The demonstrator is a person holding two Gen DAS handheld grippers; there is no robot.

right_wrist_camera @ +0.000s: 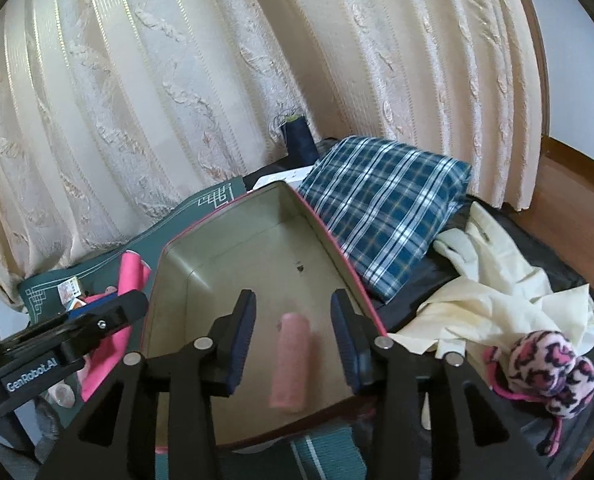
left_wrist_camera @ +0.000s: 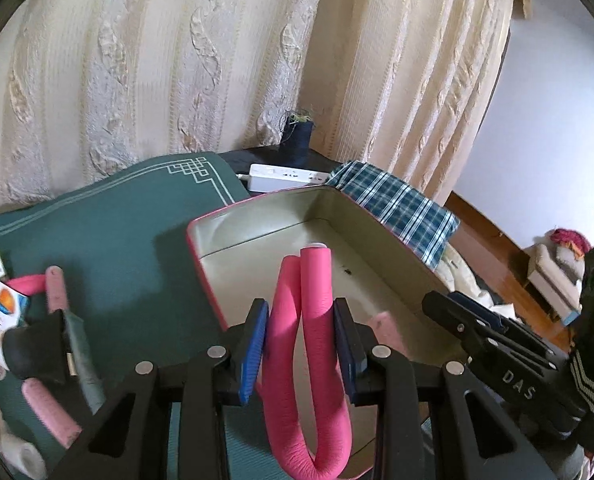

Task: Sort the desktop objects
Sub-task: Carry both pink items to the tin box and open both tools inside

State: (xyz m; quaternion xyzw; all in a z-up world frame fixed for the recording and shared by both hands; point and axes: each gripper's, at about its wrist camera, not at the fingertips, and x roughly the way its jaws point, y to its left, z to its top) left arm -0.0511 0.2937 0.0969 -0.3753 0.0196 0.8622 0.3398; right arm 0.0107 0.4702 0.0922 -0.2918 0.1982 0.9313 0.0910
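A pink-rimmed metal tin (left_wrist_camera: 257, 216) stands open on the green mat (left_wrist_camera: 109, 232). My left gripper (left_wrist_camera: 300, 308) is shut on a bright pink foam roller (left_wrist_camera: 317, 280) bent double, its two ends poking over the tin's near left part. In the right wrist view my right gripper (right_wrist_camera: 293, 304) hangs open over the tin (right_wrist_camera: 225, 240). A pale pink roller (right_wrist_camera: 291, 364), slightly blurred, lies on the tin floor below the pads, touching neither. The left gripper's tip (right_wrist_camera: 133, 304) shows at the tin's left wall.
Left of the tin lie more pale pink rollers (left_wrist_camera: 55, 292) and small printed boxes (left_wrist_camera: 1, 320). A plaid cloth (right_wrist_camera: 385, 208), cream rubber gloves (right_wrist_camera: 497, 280) and a pink leopard-print plush item (right_wrist_camera: 549, 372) are on the right. Behind: a white power strip (left_wrist_camera: 285, 176), a dark thread spool (left_wrist_camera: 295, 136), curtains.
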